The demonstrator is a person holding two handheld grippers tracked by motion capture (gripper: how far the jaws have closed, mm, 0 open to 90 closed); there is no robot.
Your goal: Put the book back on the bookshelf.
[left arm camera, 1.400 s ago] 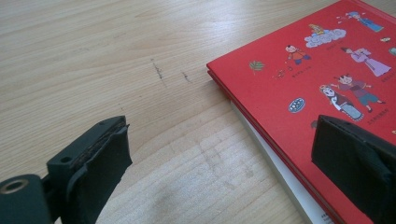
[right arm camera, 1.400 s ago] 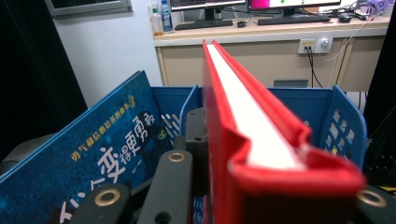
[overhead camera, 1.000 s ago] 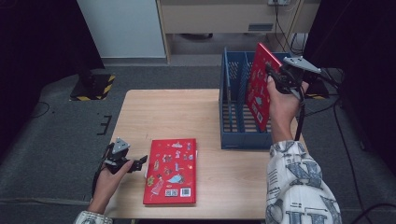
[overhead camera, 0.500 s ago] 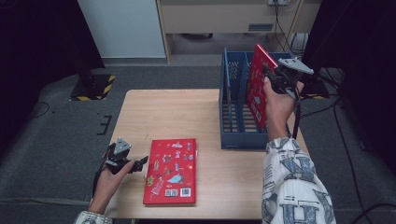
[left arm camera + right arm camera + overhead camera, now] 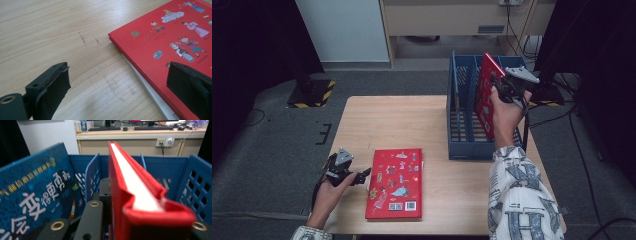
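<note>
Over the blue rack [image 5: 462, 145], the right gripper [image 5: 504, 85] clamps an upright red book [image 5: 484, 97], tilted between dividers. Risk: a corner snags a divider [image 5: 92, 176] and slips. Left gripper [image 5: 362, 176] gapes empty beside the second red book [image 5: 397, 182] on the surface [image 5: 387, 125].

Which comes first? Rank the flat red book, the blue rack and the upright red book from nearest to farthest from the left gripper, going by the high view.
1. Flat red book: on the table just right of the left gripper.
2. Blue rack: at the table's far right.
3. Upright red book: inside the rack, held by the right gripper.
</note>
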